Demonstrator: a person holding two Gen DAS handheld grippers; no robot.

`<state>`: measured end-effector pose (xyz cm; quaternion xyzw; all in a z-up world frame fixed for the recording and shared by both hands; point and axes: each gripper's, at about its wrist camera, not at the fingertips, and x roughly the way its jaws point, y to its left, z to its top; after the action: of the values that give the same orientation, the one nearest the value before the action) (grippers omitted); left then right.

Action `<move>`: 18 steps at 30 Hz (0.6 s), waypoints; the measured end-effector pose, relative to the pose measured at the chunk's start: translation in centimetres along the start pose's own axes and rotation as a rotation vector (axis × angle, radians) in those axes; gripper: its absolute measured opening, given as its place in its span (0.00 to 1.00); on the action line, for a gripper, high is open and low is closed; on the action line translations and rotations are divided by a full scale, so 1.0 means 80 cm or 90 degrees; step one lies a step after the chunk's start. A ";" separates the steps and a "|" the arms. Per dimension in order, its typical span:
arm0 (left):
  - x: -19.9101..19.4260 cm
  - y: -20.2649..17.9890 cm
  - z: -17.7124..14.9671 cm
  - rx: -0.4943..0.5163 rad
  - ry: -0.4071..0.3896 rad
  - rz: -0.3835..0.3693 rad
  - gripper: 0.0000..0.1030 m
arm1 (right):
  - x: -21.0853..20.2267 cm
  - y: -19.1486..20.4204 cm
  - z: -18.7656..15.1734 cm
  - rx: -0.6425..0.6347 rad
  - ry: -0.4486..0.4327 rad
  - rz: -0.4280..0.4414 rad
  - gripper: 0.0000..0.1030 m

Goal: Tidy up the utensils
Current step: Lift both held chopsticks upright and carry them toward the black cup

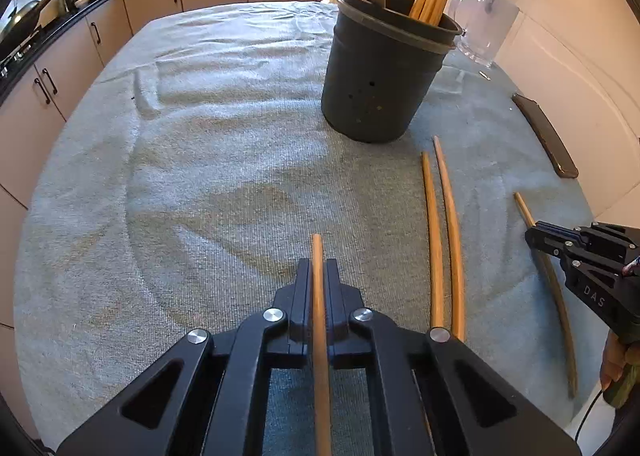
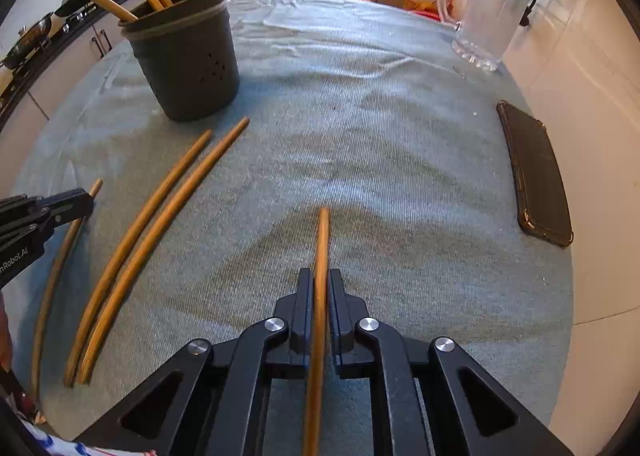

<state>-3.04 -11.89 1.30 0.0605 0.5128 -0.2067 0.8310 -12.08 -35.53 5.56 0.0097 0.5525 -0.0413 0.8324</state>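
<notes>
L gripper (image 1: 319,268) sits low over the cloth, its 2 fingers closed on 1 chopstick (image 1: 320,336) running lengthwise between them. R gripper (image 2: 320,280) is posed the same, low and level, clamped on another chopstick (image 2: 319,316). Both point fwd, side by side, well apart.

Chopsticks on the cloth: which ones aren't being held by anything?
The pair of chopsticks lying side by side, free on the cloth. The other two are each clamped in a hand-held gripper: left, right.
</notes>
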 end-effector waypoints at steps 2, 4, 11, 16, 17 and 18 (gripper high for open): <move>-0.007 0.005 -0.001 -0.016 -0.003 -0.010 0.05 | -0.006 -0.003 -0.003 0.014 -0.020 0.020 0.06; -0.026 0.006 -0.002 -0.020 -0.030 -0.010 0.05 | -0.019 -0.005 -0.007 0.025 -0.047 0.024 0.06; -0.107 0.009 -0.009 -0.018 -0.129 -0.028 0.05 | -0.100 -0.005 -0.022 0.043 -0.180 0.044 0.06; -0.161 0.008 -0.033 -0.038 -0.195 -0.056 0.05 | -0.137 0.004 -0.035 0.048 -0.235 0.057 0.06; -0.171 0.008 -0.039 -0.040 -0.210 -0.055 0.05 | -0.144 0.007 -0.038 0.048 -0.244 0.061 0.06; -0.177 0.007 -0.040 -0.041 -0.218 -0.053 0.05 | -0.151 0.012 -0.041 0.048 -0.251 0.066 0.06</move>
<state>-10.98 -6.42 12.13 -0.0234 0.3721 -0.2321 0.8984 -19.73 -33.67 15.38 0.0612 0.3756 -0.0202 0.9245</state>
